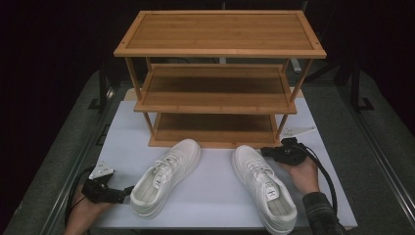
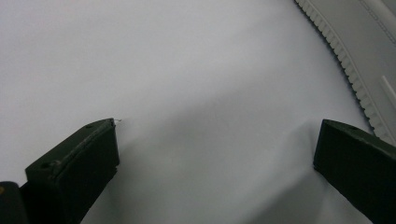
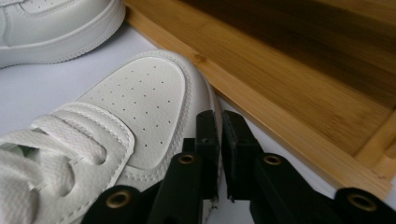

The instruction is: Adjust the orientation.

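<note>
High view: two white sneakers (image 1: 166,177) (image 1: 264,186), one rack (image 1: 219,78)

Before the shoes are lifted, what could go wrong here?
1. The right gripper has its jaws nearly closed beside the toe of the right shoe, holding nothing; it could push the shoe against the rack close behind.
2. The left gripper is open on the white table, with the left shoe at its edge; closing now may grip nothing.
</note>
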The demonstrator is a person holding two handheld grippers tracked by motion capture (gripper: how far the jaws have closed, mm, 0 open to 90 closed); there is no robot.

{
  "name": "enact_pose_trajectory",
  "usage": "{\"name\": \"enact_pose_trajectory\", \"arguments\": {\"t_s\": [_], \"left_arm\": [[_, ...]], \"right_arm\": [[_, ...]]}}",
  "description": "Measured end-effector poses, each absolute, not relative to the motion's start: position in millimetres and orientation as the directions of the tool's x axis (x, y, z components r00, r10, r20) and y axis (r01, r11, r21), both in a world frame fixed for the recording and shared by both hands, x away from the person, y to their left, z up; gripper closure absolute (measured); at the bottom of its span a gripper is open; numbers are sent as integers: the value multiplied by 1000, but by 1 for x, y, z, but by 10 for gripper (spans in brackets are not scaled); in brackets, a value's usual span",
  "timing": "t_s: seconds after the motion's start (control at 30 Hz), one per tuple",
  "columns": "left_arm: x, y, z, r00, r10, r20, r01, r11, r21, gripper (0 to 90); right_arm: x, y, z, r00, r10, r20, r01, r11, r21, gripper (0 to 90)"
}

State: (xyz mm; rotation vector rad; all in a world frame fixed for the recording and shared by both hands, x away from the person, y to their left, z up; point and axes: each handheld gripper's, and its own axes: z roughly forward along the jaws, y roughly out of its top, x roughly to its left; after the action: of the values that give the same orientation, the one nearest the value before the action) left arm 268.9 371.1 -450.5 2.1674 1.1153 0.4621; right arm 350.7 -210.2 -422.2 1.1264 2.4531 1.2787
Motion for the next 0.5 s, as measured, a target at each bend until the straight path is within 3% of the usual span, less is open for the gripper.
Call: {"name": "enact_pose_trajectory", "arguments": {"t_s": [0.17, 0.2, 0.23, 0.27, 0.3, 0.4, 0.5], "left_arm": [[269, 371, -451, 576, 818, 15, 588, -427, 687, 0], [269, 371, -451, 577, 817, 16, 587, -428, 687, 0], [269, 371, -451, 577, 817, 16, 587, -428, 687, 0], [269, 371, -451, 577, 817, 16, 586, -428, 688, 0], [269, 371, -451, 576, 817, 17, 587, -428, 687, 0], [269, 371, -450, 577, 817, 17, 587, -429, 687, 0], [269, 371, -450, 579, 815, 16, 586, -429, 688, 0]], "right_arm": [[346, -219, -419, -684, 704, 193, 549, 323, 771, 709], [342, -224, -417, -664, 720, 201, 558, 298, 774, 642], [342, -224, -417, -664, 720, 201, 558, 298, 774, 642], [337, -230, -414, -646, 735, 205, 564, 280, 777, 568], [337, -230, -414, -646, 735, 205, 564, 280, 777, 568], [324, -241, -408, -628, 748, 213, 563, 249, 788, 449], [318, -246, -405, -624, 752, 213, 561, 242, 791, 409]]}}
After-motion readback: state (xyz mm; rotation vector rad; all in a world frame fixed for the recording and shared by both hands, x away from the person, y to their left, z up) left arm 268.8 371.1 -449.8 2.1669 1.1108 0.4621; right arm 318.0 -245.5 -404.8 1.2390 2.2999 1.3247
